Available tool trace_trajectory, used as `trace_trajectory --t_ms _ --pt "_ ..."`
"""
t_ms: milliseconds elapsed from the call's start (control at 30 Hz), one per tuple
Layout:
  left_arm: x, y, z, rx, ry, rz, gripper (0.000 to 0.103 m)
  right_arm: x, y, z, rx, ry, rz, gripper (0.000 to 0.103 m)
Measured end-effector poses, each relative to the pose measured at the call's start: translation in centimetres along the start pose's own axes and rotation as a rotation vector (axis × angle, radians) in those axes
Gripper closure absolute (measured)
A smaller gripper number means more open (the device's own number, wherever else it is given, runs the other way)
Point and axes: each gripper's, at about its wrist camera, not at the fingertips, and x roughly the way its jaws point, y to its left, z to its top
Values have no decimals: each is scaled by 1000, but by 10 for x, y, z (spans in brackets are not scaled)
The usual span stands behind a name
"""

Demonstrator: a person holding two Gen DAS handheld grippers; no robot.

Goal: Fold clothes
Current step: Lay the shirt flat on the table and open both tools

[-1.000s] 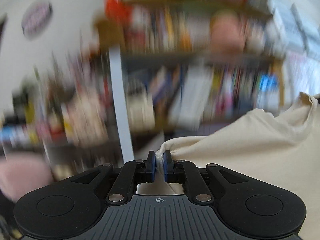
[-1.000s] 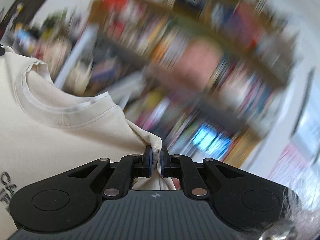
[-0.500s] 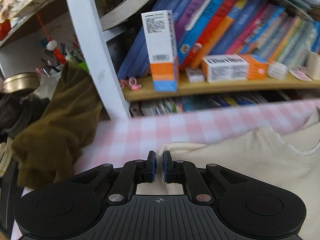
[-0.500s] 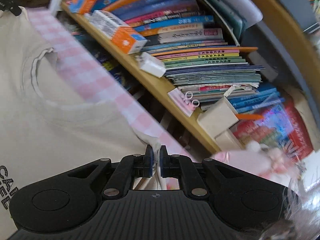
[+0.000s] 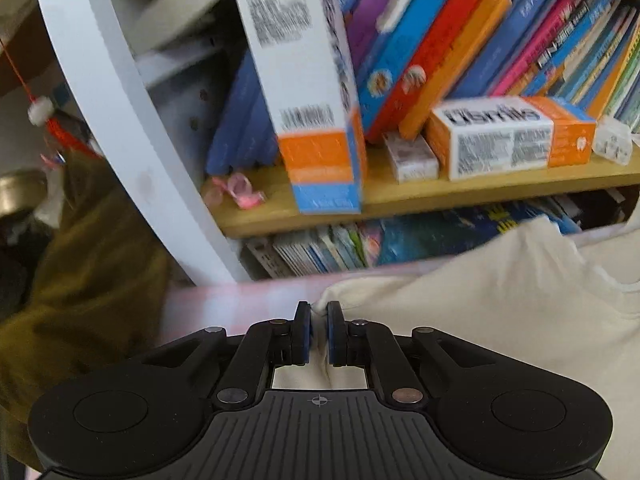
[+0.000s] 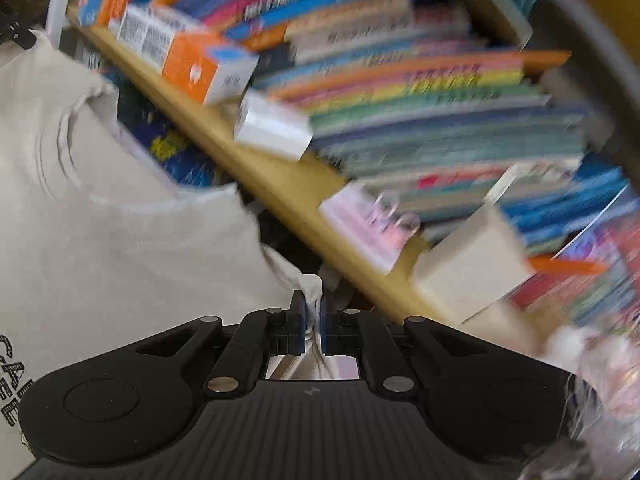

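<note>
— Cream cotton T-shirt (image 5: 500, 320) hung pinched at one edge by the left gripper (image 5: 318, 334), at another by the right gripper (image 6: 314, 330)?

— Yes; soft, limp fabric that looked best gripped at the shoulders, before the wooden bookshelf (image 5: 440, 196).

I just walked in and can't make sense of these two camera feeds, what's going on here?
A person is folding laundry with a handheld gripper in each hand. The left gripper and the right gripper are each shut on an edge of a cream T-shirt, near its neckline end. The shirt stretches between them, close to a bookshelf packed with books and small boxes. An olive garment lies off to the left. No fold is visible yet.
</note>
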Motion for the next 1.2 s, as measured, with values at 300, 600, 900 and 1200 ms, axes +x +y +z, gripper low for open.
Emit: trace_trajectory --t_ms 300,600,900,1200 --pt "-94 18 -59 -19 -69 -63 26 -42 -16 1 251 -48 56 65" --pt "-189 36 -123 -40 -138 -119 24 -174 28 -66 402 17 70 60" --pt "-217 40 -182 -62 -133 -90 24 -263 128 -123 647 91 82 58" --pt "-185 13 -155 303 -223 -23 24 -260 182 -111 553 129 53 58"
